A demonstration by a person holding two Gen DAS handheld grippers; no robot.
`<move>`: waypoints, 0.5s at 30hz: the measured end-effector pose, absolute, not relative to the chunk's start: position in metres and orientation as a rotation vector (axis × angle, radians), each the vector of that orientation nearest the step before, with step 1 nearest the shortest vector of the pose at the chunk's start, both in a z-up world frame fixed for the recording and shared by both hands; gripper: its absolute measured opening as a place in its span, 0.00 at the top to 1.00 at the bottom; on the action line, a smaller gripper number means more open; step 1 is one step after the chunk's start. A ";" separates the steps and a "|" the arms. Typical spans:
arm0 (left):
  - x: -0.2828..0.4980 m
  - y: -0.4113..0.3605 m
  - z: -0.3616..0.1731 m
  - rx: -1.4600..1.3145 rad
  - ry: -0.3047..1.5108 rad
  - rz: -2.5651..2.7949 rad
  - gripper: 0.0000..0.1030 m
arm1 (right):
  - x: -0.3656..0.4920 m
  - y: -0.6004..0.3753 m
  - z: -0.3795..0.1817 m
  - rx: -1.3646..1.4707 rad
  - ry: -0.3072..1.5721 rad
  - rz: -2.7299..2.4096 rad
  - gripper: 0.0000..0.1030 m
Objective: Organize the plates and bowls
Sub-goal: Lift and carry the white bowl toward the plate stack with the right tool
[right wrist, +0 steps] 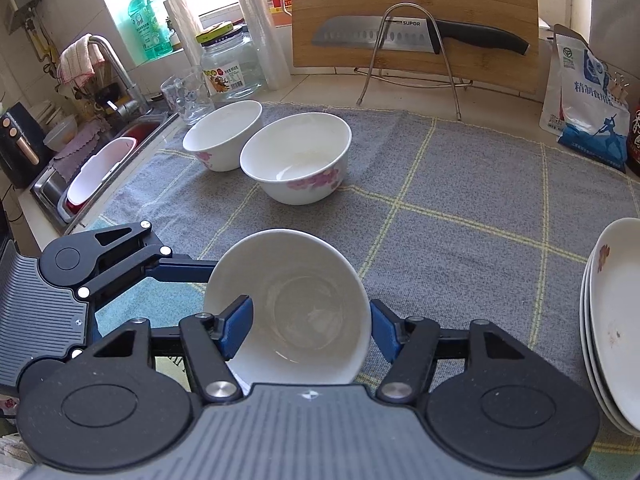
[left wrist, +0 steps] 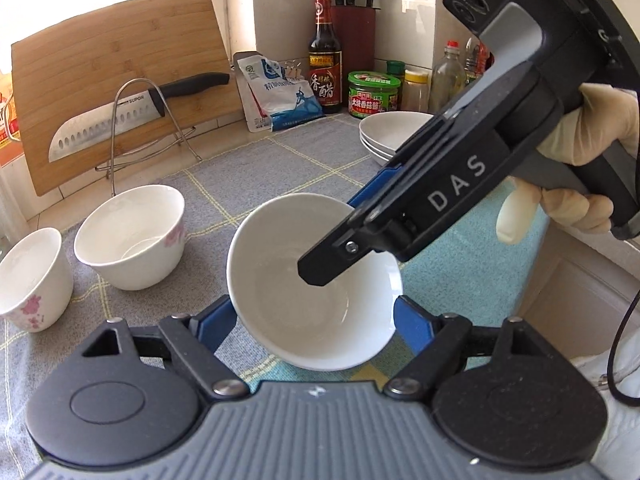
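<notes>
Left wrist view: the left gripper (left wrist: 314,312) has its blue pads (left wrist: 216,320) set fairly wide, one on each outer side of a plain white bowl (left wrist: 280,240). The pads touch the wall on both flanks, so the bowl is held between them, tilted with its mouth towards the camera, above a grey checked cloth (left wrist: 304,160).

The right gripper (left wrist: 340,236) comes in from the upper right, held in a gloved hand (left wrist: 580,128). Its near finger (left wrist: 320,268) dips inside the bowl, and its other finger (left wrist: 372,192) lies outside the far rim, so it straddles one wall.

Ahead and to the left of the left gripper, two flowered bowls (left wrist: 132,236) stand upright on the cloth, close together. A stack of plates (left wrist: 394,132) sits ahead to the right, partly hidden behind the right gripper.

From the right wrist view, the right gripper's jaws are spread wide. The left pad is within the bowl's mouth, and the right pad is just beside the outer wall, with much more than the wall's thickness between them. Whether either pad presses on the bowl cannot be told. One finger of the left gripper reaches the bowl from the left. The flowered bowls lie ahead, touching or nearly so, and the plates are at the far right. A board (right wrist: 412,12) with a knife (right wrist: 400,32) stands beyond the cloth.
</notes>
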State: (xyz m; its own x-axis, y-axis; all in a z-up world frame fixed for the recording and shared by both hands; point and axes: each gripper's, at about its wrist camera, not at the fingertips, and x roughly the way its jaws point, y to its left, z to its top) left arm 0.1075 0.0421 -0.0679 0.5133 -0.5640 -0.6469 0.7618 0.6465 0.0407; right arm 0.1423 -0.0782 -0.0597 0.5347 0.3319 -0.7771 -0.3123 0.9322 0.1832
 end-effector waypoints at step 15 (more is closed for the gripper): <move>0.125 0.047 -0.077 0.326 0.673 -0.835 0.09 | 0.166 -0.088 -0.069 0.075 0.950 0.408 0.28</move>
State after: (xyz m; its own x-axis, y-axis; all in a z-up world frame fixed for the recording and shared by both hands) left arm 0.1245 0.0469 -0.0768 0.4826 -0.5720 -0.6633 0.7692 0.6389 0.0088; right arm 0.1656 -0.0877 -0.0686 0.5118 0.3712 -0.7748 -0.3061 0.9214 0.2393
